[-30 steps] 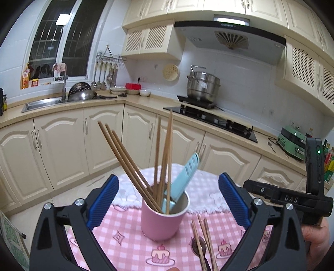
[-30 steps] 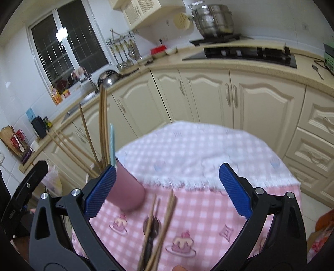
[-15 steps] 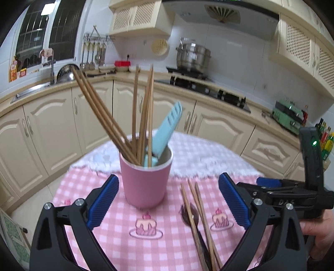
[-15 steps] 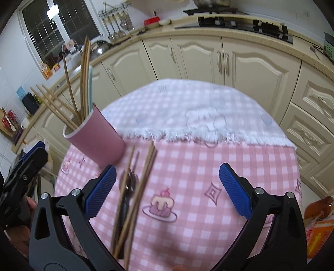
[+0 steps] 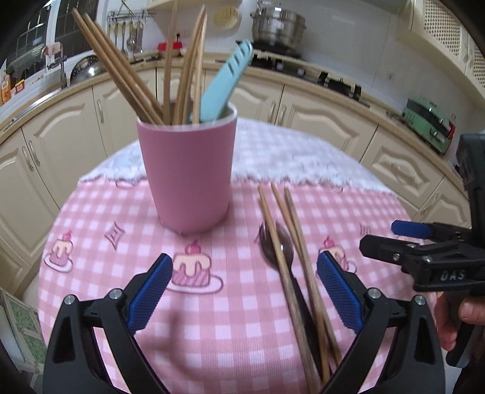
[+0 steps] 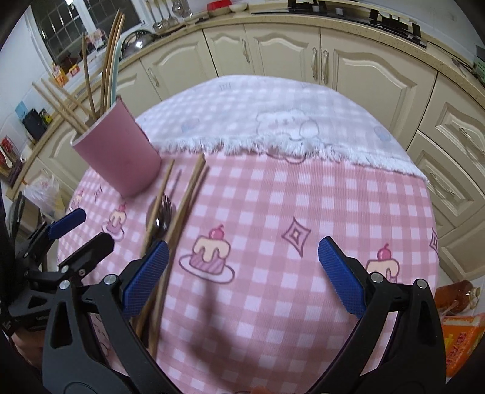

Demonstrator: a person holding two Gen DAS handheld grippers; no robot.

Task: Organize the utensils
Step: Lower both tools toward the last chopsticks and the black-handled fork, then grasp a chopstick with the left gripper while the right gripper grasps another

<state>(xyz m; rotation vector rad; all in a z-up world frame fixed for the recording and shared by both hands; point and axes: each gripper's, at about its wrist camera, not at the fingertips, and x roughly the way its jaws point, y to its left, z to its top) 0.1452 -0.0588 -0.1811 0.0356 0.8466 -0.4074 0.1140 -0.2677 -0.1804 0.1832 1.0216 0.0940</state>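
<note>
A pink cup (image 5: 189,172) stands on the pink checked tablecloth (image 5: 121,266) and holds several wooden chopsticks and a light blue utensil (image 5: 225,80). To its right, three loose chopsticks (image 5: 291,242) lie on the cloth over a dark metal spoon (image 5: 277,242). My left gripper (image 5: 244,291) is open and empty, low over the cloth in front of the cup. My right gripper (image 6: 242,272) is open and empty, with its left pad (image 6: 147,277) over the loose chopsticks (image 6: 178,212). The cup (image 6: 116,148) and spoon (image 6: 160,213) also show in the right wrist view.
The round table's far half carries a white fringed cloth (image 6: 288,121). Cream kitchen cabinets (image 6: 348,60) and a counter with a hob and a steel pot (image 5: 277,25) curve around behind. An orange packet (image 6: 460,339) lies low at the right.
Both grippers have come down and closer to the table. The cup and the loose chopsticks now look larger and nearer. Both grippers have stayed open.
</note>
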